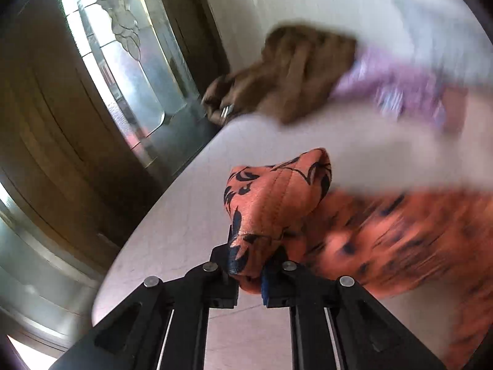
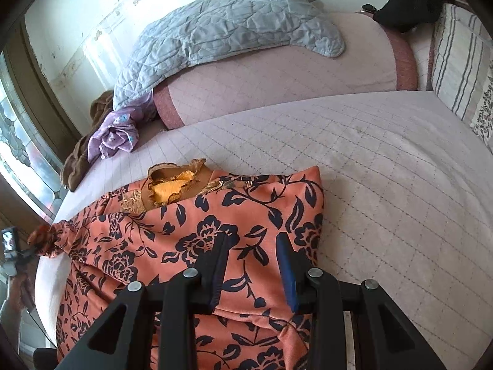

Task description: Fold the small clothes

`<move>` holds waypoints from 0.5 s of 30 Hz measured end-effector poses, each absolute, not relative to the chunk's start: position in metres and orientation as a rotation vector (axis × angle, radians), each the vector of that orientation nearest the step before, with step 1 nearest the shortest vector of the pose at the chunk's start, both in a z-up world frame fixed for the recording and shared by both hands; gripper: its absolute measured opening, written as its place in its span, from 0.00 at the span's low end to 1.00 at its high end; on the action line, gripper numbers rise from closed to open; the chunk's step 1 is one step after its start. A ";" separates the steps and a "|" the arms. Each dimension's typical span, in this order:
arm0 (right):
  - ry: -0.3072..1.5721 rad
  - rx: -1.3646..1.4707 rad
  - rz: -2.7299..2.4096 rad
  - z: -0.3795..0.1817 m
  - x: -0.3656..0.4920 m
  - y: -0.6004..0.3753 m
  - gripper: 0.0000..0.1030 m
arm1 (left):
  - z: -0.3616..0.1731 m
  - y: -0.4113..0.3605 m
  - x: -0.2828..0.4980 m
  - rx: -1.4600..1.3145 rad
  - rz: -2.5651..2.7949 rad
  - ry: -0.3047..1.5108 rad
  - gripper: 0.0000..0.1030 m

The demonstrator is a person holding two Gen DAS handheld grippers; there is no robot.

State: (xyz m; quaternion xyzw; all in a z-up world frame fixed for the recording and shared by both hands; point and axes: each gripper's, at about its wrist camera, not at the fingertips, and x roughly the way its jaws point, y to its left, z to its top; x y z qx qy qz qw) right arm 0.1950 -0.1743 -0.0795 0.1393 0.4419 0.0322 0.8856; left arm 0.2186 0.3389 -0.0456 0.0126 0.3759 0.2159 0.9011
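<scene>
An orange garment with a black flower print (image 2: 185,231) lies spread on the pale quilted bed (image 2: 385,169), with a yellow-brown piece (image 2: 172,188) at its top edge. My left gripper (image 1: 249,256) is shut on a bunched corner of the orange garment (image 1: 277,191) and holds it off the bed. That pinched corner (image 2: 46,240) also shows at the far left of the right wrist view. My right gripper (image 2: 252,243) sits over the garment's right side. Its fingers stand partly apart, with fabric filling the gap and bunching up at their base.
A brown cloth (image 2: 77,163) and a purple flowered cloth (image 2: 117,135) lie heaped at the bed's far left corner by the window (image 1: 123,61). A grey quilt (image 2: 231,21) drapes a pink bolster (image 2: 277,71) along the wall. A striped pillow (image 2: 456,61) lies at the right.
</scene>
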 end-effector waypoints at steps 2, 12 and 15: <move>0.902 0.303 0.069 -0.078 0.192 -0.178 0.33 | -0.001 0.313 0.216 -0.030 0.356 0.684 0.10; 0.816 0.474 0.055 -0.084 0.164 -0.217 0.33 | 0.084 0.024 0.206 -0.064 -0.296 0.536 0.12; 0.800 0.532 0.041 -0.090 0.152 -0.236 0.33 | 0.037 -0.052 0.211 -0.031 -0.454 0.675 0.49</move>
